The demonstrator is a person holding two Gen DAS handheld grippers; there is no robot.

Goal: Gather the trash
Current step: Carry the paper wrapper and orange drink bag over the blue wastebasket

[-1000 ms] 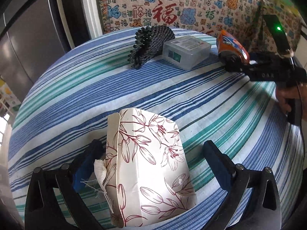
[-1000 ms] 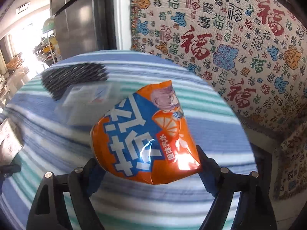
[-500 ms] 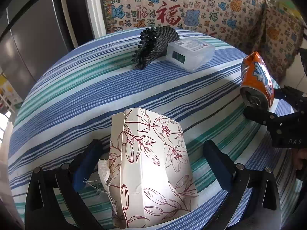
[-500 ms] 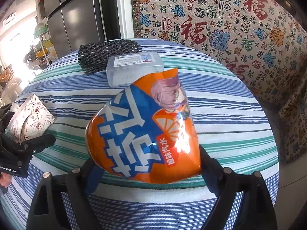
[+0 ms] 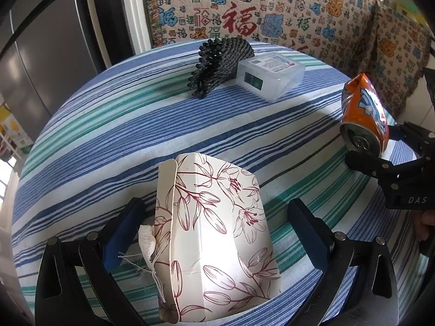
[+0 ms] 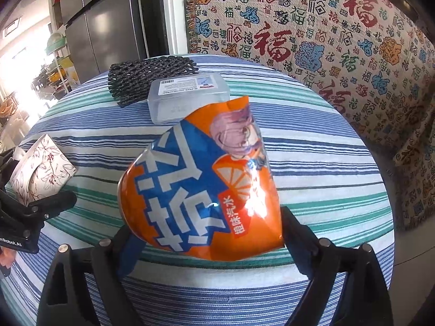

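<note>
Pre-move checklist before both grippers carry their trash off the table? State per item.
1. Right gripper shut on crushed orange can: ok.
2. Can off the striped tablecloth: ok, seen lifted in the left wrist view.
3. Left gripper shut on floral paper box: not ok, a gap shows beside the right-hand jaw.
4. Box lifted: cannot tell.
5. Clear plastic box and black foam net away from both grippers: ok.
6. Trash bin in view: not ok, none visible.
</note>
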